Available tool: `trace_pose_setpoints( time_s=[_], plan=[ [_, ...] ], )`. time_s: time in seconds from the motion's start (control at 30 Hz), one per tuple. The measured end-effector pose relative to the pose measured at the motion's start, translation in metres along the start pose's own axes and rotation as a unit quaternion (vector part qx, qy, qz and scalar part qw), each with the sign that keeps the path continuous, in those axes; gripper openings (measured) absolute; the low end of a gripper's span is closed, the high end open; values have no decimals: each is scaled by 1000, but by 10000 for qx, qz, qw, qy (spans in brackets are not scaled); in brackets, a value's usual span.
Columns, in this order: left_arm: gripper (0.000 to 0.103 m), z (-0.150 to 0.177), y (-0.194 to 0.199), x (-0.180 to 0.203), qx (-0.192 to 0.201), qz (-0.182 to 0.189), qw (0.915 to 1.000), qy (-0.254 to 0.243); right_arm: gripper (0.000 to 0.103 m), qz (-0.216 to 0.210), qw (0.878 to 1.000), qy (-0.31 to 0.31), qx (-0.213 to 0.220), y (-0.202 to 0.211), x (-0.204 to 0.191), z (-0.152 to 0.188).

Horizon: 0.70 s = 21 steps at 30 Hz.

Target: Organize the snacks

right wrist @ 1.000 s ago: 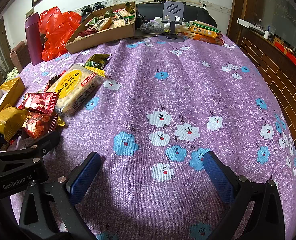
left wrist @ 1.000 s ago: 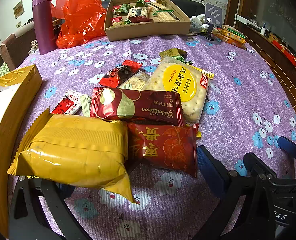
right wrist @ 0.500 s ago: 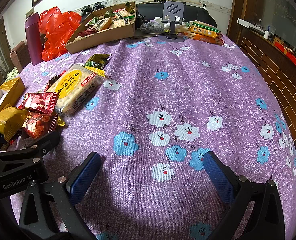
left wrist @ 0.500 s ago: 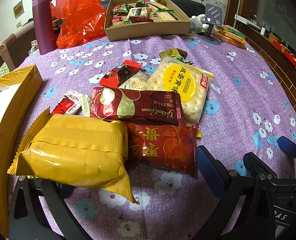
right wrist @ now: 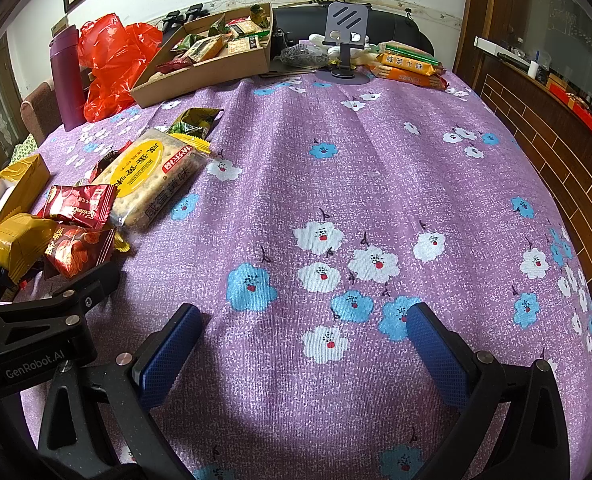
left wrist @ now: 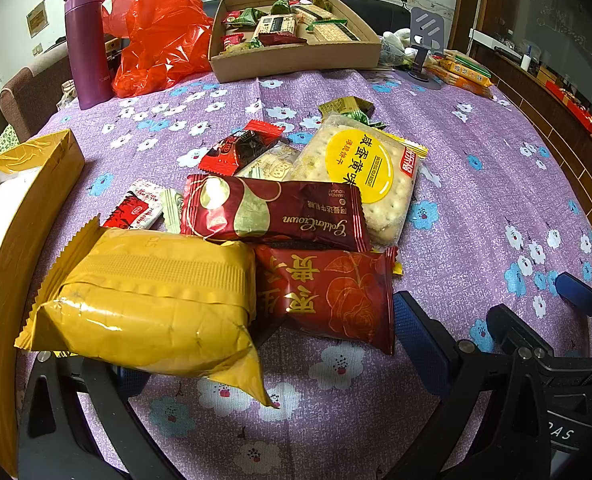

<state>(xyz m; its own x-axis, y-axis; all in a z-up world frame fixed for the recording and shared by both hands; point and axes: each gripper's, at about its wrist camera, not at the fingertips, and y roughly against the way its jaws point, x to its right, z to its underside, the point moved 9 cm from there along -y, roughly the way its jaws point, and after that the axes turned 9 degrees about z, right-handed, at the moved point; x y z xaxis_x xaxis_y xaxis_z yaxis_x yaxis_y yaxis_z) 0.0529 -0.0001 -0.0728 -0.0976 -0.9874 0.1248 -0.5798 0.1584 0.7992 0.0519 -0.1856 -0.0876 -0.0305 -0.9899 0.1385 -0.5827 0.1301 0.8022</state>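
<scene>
Nothing has changed over the last second: no snack has shifted. The left gripper [left wrist: 272, 344] stays spread wide, empty, around the yellow packet [left wrist: 148, 300] and red packet [left wrist: 332, 296] lying on the tablecloth [left wrist: 476, 200]. The right gripper [right wrist: 300, 348] remains wide, empty, over bare cloth. Sorting into the cardboard tray [left wrist: 296, 56] appears stalled.

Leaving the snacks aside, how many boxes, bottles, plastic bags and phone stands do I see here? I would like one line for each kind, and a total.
Boxes: 2, the cardboard box and the yellow box
Bottles: 1, the purple bottle
Plastic bags: 1, the red bag
Phone stands: 1, the grey stand
Total: 5
</scene>
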Motion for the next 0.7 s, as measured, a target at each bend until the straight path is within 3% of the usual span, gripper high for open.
trace_pose_setpoints(
  time_s=[0.53, 0.7],
  plan=[
    [103, 0, 0, 0, -2, 10, 10000, -2, 103, 0, 10000, 1, 0, 0, 0, 0],
    [103, 2, -1, 1, -298, 127, 9994, -131, 103, -6, 10000, -9, -7, -1, -2, 0]
  ],
)
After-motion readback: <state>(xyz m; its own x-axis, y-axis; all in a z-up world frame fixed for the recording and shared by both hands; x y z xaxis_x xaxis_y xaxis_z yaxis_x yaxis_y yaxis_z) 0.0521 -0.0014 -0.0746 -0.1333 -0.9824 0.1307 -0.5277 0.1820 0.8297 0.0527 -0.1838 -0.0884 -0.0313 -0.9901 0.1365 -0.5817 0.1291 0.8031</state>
